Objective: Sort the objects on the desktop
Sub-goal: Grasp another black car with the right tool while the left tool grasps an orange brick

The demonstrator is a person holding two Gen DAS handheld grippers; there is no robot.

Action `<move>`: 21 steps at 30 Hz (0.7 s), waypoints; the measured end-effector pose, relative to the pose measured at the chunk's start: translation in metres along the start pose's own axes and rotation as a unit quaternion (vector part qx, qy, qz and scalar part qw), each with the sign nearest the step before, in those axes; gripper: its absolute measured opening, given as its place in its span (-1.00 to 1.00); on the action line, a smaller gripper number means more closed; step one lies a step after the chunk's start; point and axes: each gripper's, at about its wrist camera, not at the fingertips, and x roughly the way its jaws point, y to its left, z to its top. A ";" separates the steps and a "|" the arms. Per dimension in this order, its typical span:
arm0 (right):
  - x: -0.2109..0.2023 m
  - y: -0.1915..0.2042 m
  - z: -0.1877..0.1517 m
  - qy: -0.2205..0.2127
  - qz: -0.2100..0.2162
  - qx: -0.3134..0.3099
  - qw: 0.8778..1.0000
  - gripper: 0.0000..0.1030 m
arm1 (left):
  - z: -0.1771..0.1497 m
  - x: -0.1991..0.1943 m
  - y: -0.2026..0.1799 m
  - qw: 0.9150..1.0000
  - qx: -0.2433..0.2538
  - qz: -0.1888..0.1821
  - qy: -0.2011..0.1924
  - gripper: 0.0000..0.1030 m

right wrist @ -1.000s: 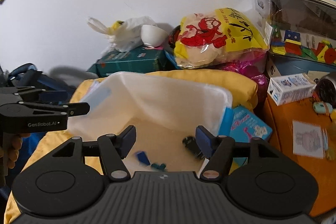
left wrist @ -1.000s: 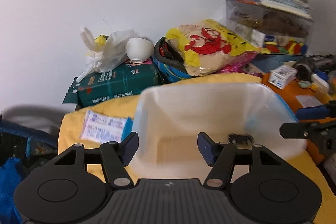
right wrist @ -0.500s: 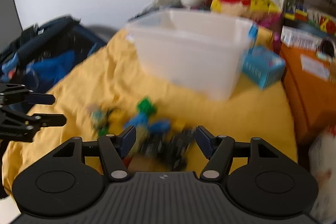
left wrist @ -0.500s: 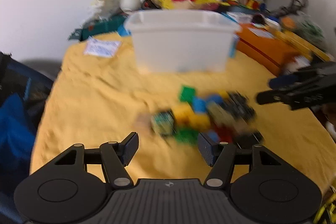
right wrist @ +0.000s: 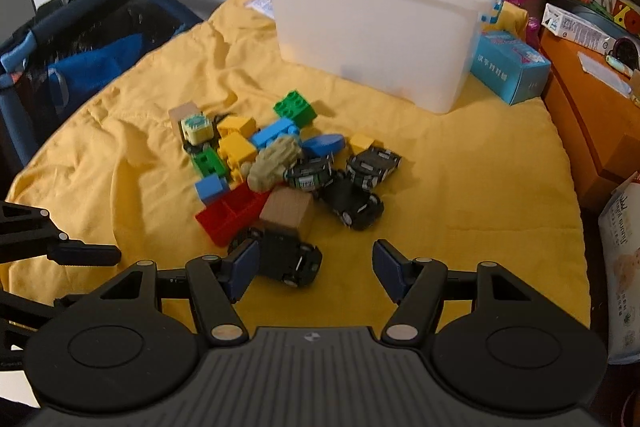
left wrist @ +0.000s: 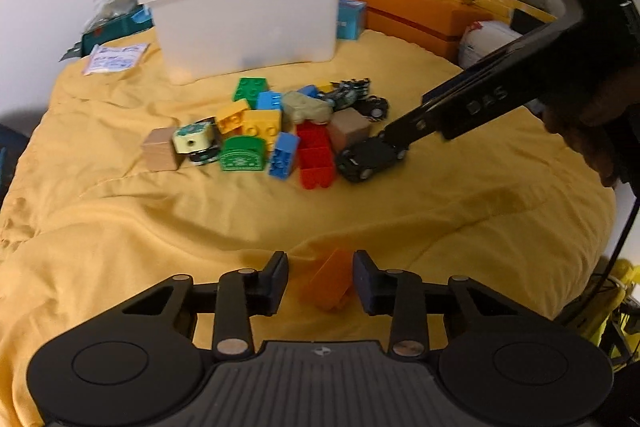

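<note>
1. Sorting has barely begun: nearly every toy lies in one heap (left wrist: 280, 131) on the yellow cloth (left wrist: 120, 227), in front of the white plastic bin (left wrist: 248, 19)
2. Your left gripper (left wrist: 320, 281) has just been narrowing around the orange brick (left wrist: 328, 281); the right pad looks in contact, the left stands clear, so no grip yet
3. Your right gripper (right wrist: 316, 269) hangs open, its left pad beside a black toy car (right wrist: 286, 259)
4. Left to do: blocks, cars and wooden cubes all need moving

Orange block (left wrist: 329, 281) (yellow cloth (left wrist: 400, 211))
</note>
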 end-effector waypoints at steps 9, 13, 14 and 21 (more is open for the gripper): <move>0.025 0.020 -0.007 0.024 0.007 -0.041 0.999 0.33 | -0.003 -0.003 -0.005 1.000 0.001 -0.006 -0.006 -0.36; 0.032 0.021 -0.006 0.028 0.015 -0.036 0.999 0.33 | -0.006 -0.001 -0.004 1.000 -0.007 -0.008 0.003 -0.24; 0.035 0.022 -0.007 0.030 0.015 -0.038 0.999 0.33 | -0.007 0.001 -0.004 1.000 -0.009 -0.013 0.009 -0.23; 0.037 0.021 -0.008 0.024 0.028 -0.063 0.997 -0.18 | -0.008 0.007 -0.004 1.000 -0.004 -0.012 0.015 -0.53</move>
